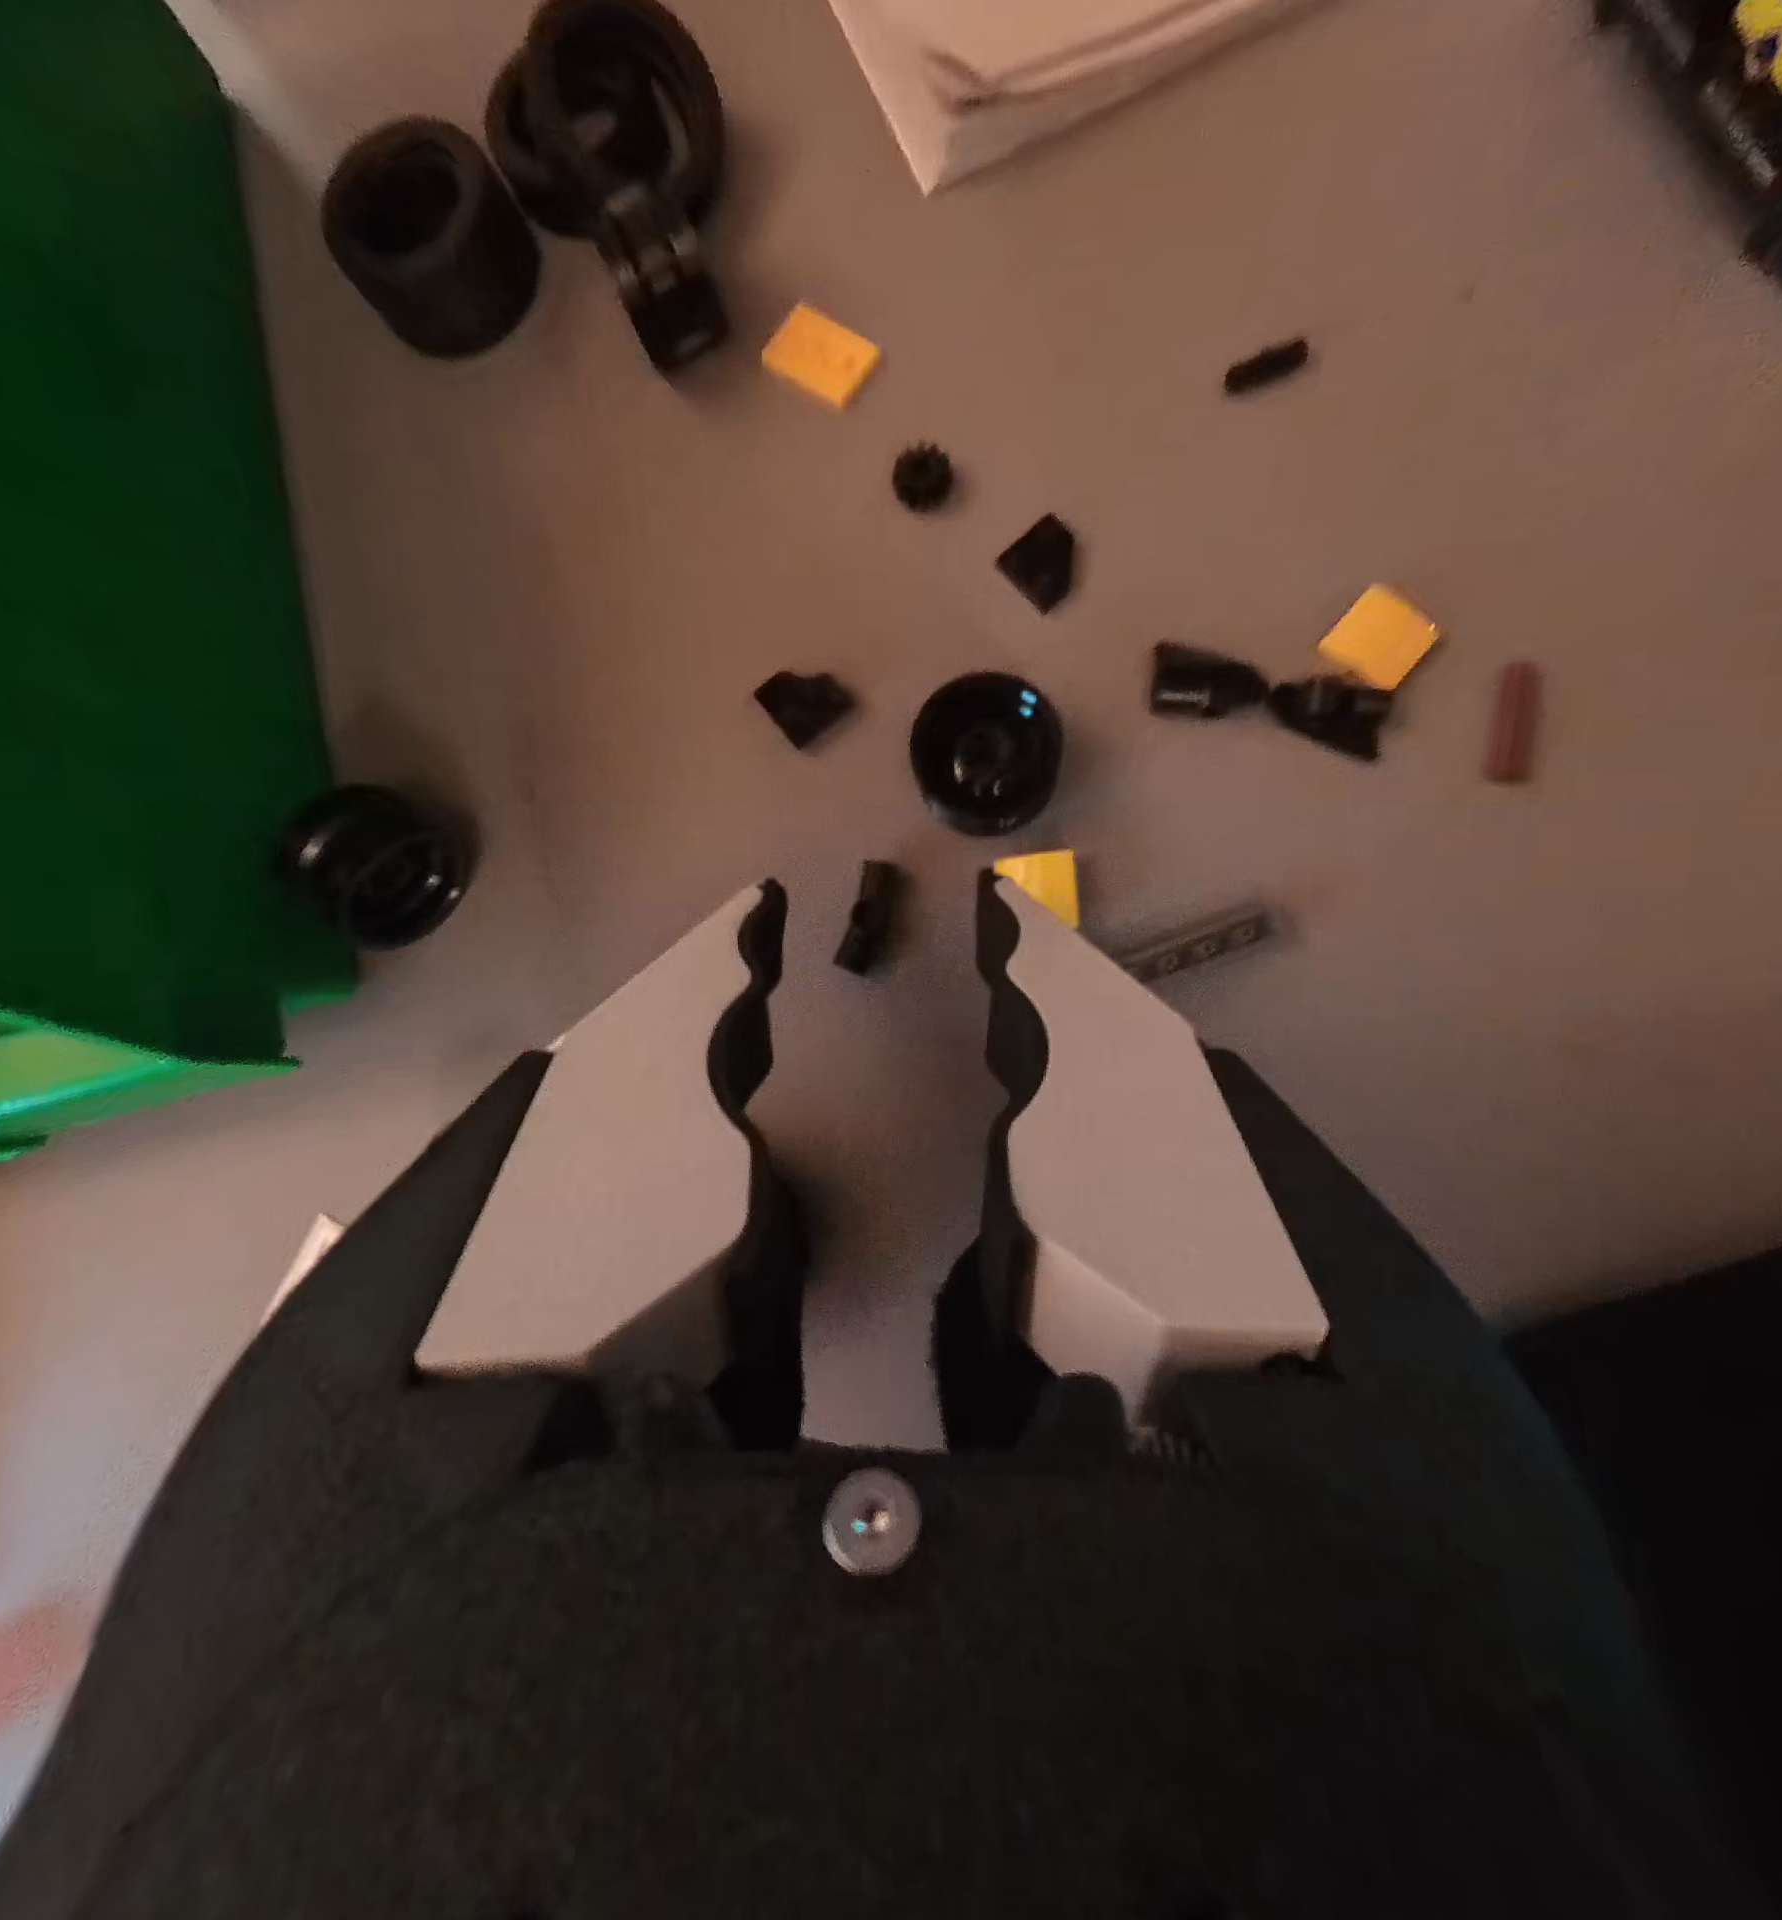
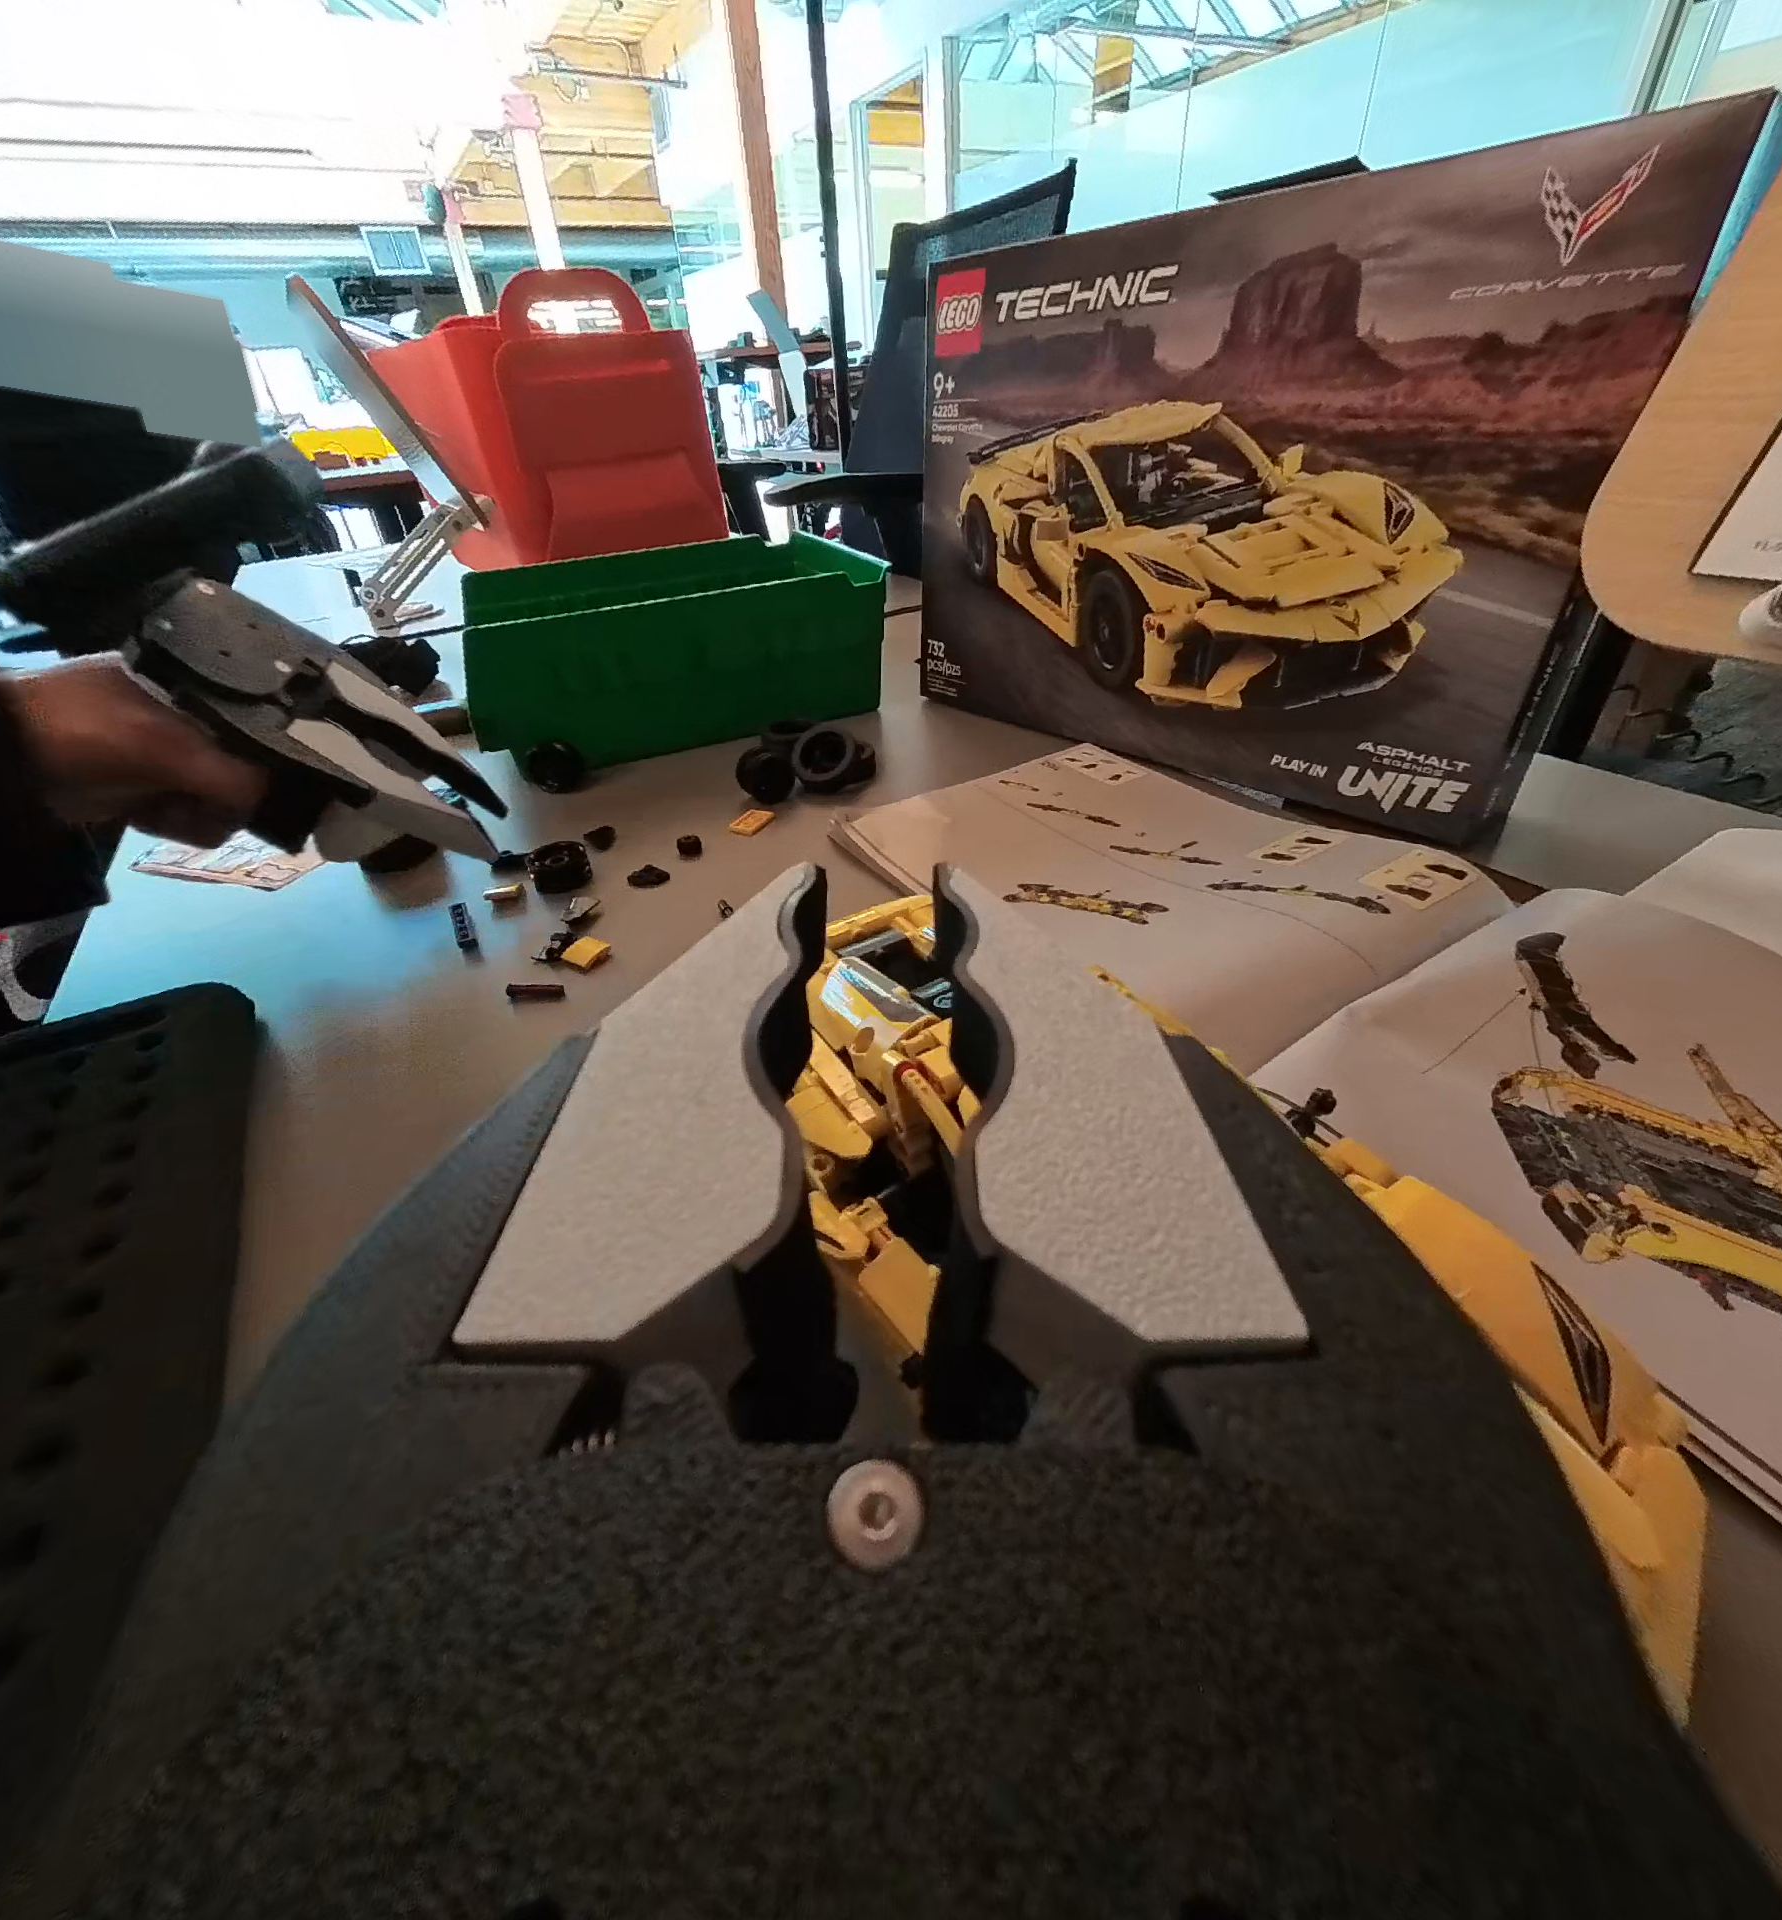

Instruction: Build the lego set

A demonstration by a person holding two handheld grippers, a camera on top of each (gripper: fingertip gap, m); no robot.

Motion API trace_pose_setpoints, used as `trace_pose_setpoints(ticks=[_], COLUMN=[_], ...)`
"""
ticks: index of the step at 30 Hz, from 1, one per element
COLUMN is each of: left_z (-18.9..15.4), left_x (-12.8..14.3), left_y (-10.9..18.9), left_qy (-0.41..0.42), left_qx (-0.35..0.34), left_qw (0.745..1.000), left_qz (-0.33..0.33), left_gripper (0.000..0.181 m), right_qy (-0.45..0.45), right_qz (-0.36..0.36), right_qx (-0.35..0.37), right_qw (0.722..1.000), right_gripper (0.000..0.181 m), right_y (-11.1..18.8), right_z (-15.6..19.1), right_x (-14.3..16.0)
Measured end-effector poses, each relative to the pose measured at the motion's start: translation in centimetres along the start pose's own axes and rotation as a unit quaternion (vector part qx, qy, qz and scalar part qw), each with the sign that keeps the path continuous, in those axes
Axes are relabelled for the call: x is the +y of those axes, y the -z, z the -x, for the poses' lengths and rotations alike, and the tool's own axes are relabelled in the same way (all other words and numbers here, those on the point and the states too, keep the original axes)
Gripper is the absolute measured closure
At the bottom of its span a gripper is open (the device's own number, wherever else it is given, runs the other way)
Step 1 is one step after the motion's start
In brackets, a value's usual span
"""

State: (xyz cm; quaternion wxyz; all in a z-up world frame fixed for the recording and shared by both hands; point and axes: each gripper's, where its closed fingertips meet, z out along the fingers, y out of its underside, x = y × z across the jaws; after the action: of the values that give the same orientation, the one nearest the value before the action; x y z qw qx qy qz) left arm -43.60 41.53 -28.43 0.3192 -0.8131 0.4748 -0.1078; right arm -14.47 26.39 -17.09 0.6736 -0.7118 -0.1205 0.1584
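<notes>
Left tongs (image 1: 879, 883) gape above a small black plastic piece (image 1: 867, 916) lying lengthwise between the tips; right tongs (image 2: 874, 883) hang parted, empty, over the partly built yellow brick car (image 2: 871, 1049), beside a printed box (image 2: 1282, 499).

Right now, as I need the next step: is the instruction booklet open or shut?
Open: the instruction booklet lies spread on the table, printed pages facing up.

Dim, motion-blurred left wrist view — bright, sharp right, blown-out background, fisheye edges
</notes>
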Motion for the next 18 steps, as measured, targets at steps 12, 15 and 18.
trace_pose_setpoints(ticks=[12, 15, 18], left_z=[-2.4, -12.0, -22.9], left_x=[-4.3, -9.7, -10.7], left_y=[1.0, 2.3, 1.3], left_qy=[-0.031, -0.057, -0.123], left_qx=[0.039, 0.181, 0.295], left_qw=[0.998, 0.975, 0.941], left_qz=[-0.035, -0.119, -0.109], left_gripper=[0.174, 0.174, 0.174], right_qy=[-0.012, -0.005, -0.003], right_qz=[-0.001, 0.002, 0.003], right_qx=[0.002, 0.002, 0.003], right_qw=[1.0, 1.0, 1.0], right_gripper=[0.161, 0.162, 0.162], right_y=[0.1, 0.1, 0.1], right_z=[-0.4, -0.3, -0.3], right_x=[0.1, 0.2, 0.2])
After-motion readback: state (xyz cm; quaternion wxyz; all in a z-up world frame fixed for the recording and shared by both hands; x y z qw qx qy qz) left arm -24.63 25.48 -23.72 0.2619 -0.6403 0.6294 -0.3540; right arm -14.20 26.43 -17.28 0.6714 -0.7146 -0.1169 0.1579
